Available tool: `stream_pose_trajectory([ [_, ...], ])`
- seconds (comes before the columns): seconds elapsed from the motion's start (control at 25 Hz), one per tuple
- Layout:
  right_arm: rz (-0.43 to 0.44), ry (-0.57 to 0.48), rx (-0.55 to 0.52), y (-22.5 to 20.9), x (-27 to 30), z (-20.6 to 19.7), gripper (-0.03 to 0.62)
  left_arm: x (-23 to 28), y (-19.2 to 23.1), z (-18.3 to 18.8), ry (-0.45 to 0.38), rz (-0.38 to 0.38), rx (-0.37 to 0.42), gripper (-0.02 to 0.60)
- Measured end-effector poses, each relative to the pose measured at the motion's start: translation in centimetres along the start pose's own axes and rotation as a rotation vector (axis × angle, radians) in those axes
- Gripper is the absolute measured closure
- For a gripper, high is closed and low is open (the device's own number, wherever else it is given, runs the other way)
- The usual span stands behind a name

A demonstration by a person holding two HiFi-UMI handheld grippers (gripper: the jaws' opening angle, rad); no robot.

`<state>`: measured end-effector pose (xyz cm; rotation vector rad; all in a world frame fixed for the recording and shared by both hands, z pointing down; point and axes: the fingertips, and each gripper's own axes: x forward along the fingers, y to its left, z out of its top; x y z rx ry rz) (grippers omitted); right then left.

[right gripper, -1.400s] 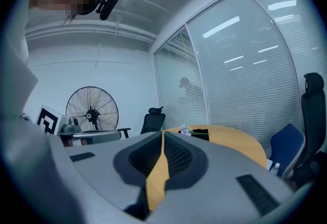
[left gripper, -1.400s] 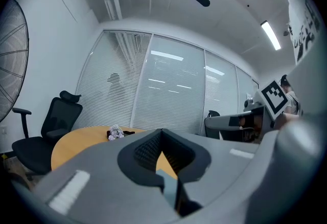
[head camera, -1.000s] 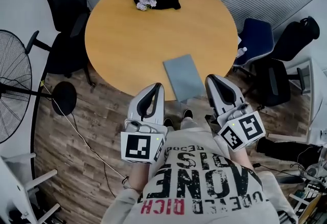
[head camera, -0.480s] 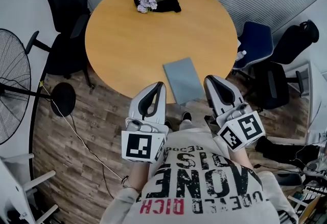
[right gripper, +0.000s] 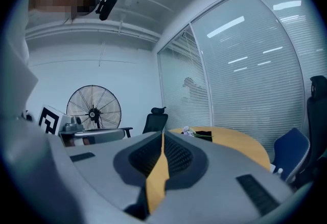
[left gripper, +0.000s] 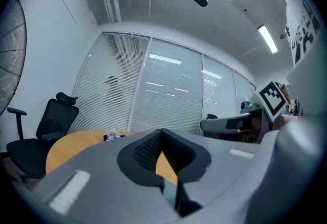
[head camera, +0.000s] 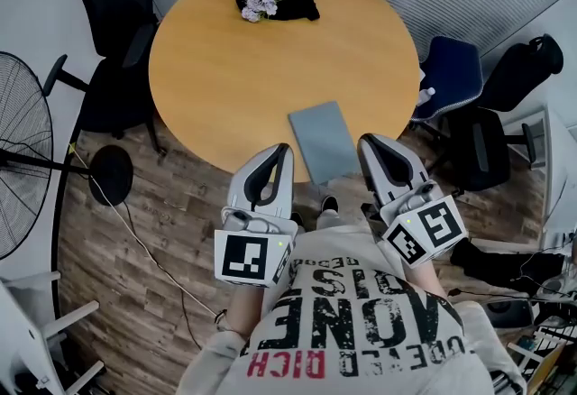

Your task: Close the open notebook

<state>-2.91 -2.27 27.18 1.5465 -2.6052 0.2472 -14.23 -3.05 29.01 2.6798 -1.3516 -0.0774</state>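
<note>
Fan (head camera: pixel 18 159), black pedestal type, way off left. Small lilac flower bunch (head camera: pixel 256 0) on the far side of the round light-wood worktop (head camera: pixel 225 78). Left hand-held gripper (head camera: pixel 281 150) just short of the near edge, jaws pinched together, nothing in them. Thin grey-blue notebook (head camera: pixel 323 139) lying flat and shut by that edge, between both tools, touched by neither. Right hand-held gripper (head camera: pixel 365 142) same deal: jaws together, empty. Blue chair (head camera: pixel 451 68) off right.

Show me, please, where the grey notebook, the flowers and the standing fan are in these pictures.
grey notebook (head camera: pixel 325 141): head view, middle of its cover.
flowers (head camera: pixel 257 0): head view, on the pale purple blossoms.
standing fan (right gripper: pixel 94 112): right gripper view, on the hub of its cage.
</note>
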Motion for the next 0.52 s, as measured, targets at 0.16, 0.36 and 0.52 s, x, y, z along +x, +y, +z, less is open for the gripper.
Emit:
stream_pose_trajectory([
  [0.16, -0.005, 0.001, 0.000, -0.26, -0.04, -0.14, 0.574, 0.22, -0.03, -0.10, -0.002, -0.003, -0.001, 0.571],
  [0.36, -0.006, 0.001, -0.001, -0.25, -0.10, -0.14, 0.574, 0.15, -0.08, 0.00, -0.007, -0.002, -0.004, 0.571],
  [0.52, -0.004, 0.001, -0.004, 0.04, -0.24, -0.12, 0.574, -0.20, -0.19, -0.13, -0.005, -0.002, -0.007, 0.571],
])
